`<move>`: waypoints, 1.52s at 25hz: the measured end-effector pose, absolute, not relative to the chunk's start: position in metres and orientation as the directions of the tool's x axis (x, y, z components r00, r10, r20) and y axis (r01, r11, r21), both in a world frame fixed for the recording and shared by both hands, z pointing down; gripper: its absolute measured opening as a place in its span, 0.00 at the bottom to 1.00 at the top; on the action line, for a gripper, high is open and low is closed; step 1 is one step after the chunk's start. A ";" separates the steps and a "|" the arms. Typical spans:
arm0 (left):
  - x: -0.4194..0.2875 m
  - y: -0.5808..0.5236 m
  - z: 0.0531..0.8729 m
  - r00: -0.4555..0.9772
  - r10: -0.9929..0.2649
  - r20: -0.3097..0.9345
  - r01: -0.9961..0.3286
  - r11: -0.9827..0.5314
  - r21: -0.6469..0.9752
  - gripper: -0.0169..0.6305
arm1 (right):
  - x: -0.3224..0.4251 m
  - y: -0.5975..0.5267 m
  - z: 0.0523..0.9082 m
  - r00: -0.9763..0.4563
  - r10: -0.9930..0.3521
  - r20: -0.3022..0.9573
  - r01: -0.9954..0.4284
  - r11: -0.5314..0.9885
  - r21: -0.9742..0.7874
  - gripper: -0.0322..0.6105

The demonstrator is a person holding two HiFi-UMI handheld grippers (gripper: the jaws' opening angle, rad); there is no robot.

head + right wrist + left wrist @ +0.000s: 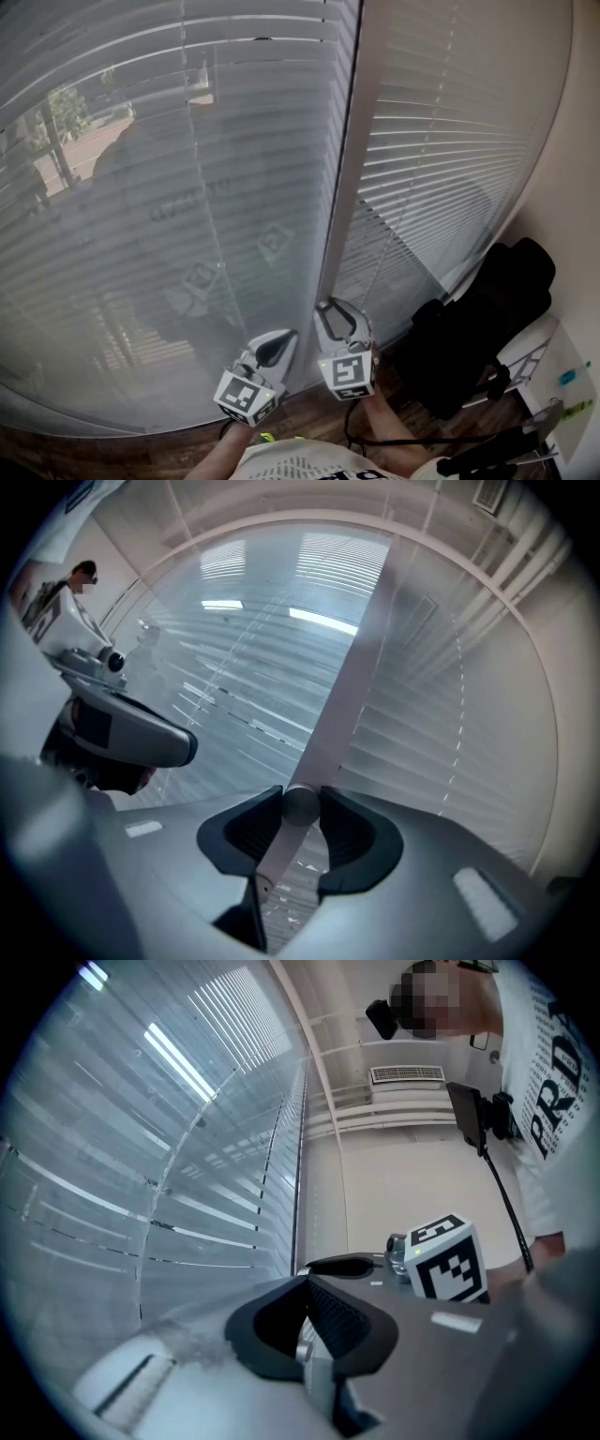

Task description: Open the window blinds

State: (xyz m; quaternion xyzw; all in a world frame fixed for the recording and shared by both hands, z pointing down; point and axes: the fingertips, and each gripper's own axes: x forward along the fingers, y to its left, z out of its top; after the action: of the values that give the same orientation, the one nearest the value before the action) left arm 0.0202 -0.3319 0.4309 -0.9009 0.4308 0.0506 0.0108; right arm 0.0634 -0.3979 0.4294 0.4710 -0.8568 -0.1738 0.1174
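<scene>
A: Where do we put the blinds vs. the jaws?

B: We see the white horizontal-slat window blinds (441, 141) dead ahead, at 12 o'clock from both grippers in the head view. It's two panels w/ a white upright frame post (354, 141) btwn them. Their pale straight tilt wand (314, 766) is the bit we've got. In the right gripper view it runs from 1 o'clock down to 7 o'clock, right thru the jaw gap.

A: So the right gripper (300, 799) is on it?

B: Yes, we read its black pads as pressed on the wand from both sides, jaws partway apart. As for the left gripper (307, 1288), its jaws are together w/ nothing btwn. Slats fill its view from 8 to 12 o'clock.

A: Any writing?

B: We make out big black "PRD" on the person's white shirt (553, 1101), at 2 o'clock in the left gripper view, cut off by the edge. The small print beside it is too tiny to read. The marker cubes (347, 370) carry b/w squares only.
</scene>
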 end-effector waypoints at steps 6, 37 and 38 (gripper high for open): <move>0.020 -0.333 0.430 0.625 -0.775 -0.093 -0.778 -0.628 0.011 0.01 | 0.066 -0.399 0.429 -0.537 -0.843 0.031 -0.796 0.518 0.314 0.26; 0.011 -0.334 0.429 0.634 -0.768 -0.088 -0.770 -0.637 0.007 0.01 | 0.077 -0.408 0.432 -0.541 -0.840 -0.043 -0.790 0.525 -0.315 0.26; 0.011 -0.334 0.429 0.636 -0.767 -0.088 -0.770 -0.639 0.007 0.01 | 0.077 -0.408 0.433 -0.540 -0.840 -0.046 -0.782 0.522 -0.341 0.26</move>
State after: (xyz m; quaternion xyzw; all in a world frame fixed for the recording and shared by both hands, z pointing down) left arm 0.0108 -0.3339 0.4293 -0.9042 0.4248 0.0414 0.0153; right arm 0.0772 -0.4078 0.4326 0.4683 -0.8661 0.1411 -0.1027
